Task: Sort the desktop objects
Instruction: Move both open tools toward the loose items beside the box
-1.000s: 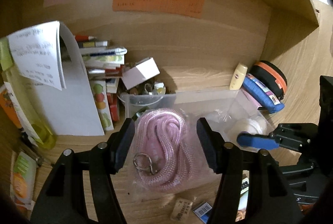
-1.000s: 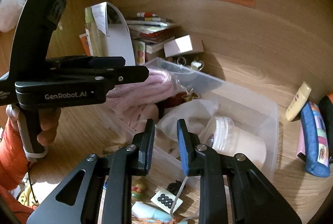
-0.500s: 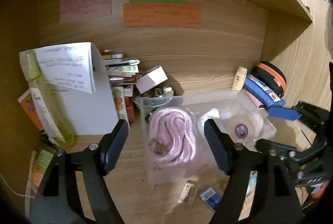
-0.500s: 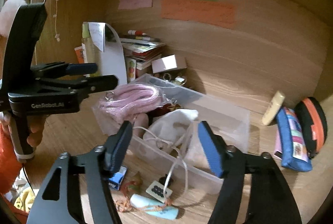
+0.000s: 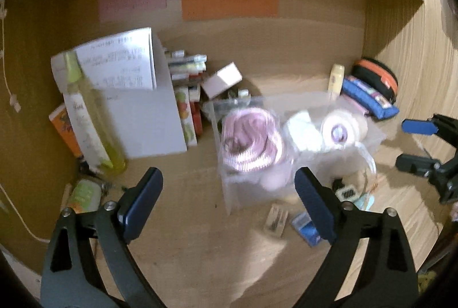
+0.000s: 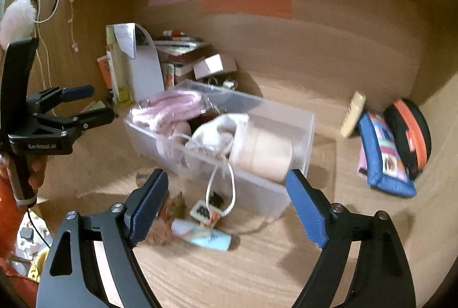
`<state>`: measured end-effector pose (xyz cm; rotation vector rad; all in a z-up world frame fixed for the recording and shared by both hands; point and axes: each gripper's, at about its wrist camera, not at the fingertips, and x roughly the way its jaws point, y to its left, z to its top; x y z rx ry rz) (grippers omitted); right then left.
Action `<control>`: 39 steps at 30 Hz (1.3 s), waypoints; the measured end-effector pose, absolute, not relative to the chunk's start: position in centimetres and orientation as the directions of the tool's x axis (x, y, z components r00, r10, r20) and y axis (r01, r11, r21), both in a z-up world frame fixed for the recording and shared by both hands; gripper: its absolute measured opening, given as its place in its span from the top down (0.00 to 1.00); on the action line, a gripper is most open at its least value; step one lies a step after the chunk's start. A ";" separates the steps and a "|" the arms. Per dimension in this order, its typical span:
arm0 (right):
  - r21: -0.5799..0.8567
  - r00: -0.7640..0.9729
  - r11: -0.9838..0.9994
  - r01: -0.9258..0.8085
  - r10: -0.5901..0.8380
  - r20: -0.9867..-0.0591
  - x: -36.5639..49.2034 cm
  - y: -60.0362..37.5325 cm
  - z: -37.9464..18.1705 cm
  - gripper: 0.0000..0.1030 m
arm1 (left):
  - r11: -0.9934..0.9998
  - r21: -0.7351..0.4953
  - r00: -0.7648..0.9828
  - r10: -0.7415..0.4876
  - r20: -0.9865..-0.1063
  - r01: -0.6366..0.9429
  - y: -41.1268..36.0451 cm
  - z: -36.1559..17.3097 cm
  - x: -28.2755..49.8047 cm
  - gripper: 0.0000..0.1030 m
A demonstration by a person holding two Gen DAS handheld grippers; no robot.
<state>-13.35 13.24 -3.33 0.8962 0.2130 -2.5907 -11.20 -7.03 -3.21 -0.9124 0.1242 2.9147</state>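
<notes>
While its jaws were opening wide with nothing between them, the left gripper [image 5: 227, 194] hung released above the tabletop [image 5: 200, 250]; the right gripper [image 6: 226, 203] was opening likewise, empty. The clear plastic box [image 6: 297, 133] held a coiled pink rope [image 5: 249, 137], a white drawstring pouch [image 6: 217, 134] and a cream jar [image 6: 269, 154].

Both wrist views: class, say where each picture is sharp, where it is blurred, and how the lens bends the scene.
Left wrist view: the left claw is crisp, while the pink rope and clear bin smear with motion; black corners and a curved shelf show fisheye bending. Right wrist view: the right claw is sharp, the bin's contents and the sticky notes soft; walls bow outward.
</notes>
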 end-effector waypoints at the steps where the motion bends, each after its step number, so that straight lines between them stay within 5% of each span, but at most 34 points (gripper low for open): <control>1: -0.015 -0.716 -0.914 0.405 -0.307 -0.627 -13.2 13.4 -3.6 0.20 | -0.993 0.053 -0.810 0.056 -0.583 -0.106 -7.0 -3.6 -11.2 0.08; 17: -0.038 -0.552 -0.902 0.431 -0.231 -0.801 -13.2 13.4 -10.9 0.20 | -0.976 0.035 -0.644 0.114 -0.757 -0.213 -6.7 -9.9 -12.9 0.09; 21: 0.013 -0.517 -0.902 0.431 -0.258 -0.816 -13.6 13.5 -11.8 0.20 | -0.974 0.011 -0.614 0.134 -0.778 -0.226 -6.4 -10.5 -13.4 0.29; 28: 0.003 -0.517 -0.886 0.464 -0.274 -0.811 -13.7 12.1 -12.1 0.20 | -0.963 0.007 -0.597 0.162 -0.785 -0.270 -5.1 -10.9 -14.0 0.32; 39: 0.016 -0.506 -0.875 0.483 -0.294 -0.810 -15.0 10.5 -12.3 0.29 | -0.949 0.024 -0.575 0.171 -0.800 -0.316 -3.9 -11.5 -15.8 0.56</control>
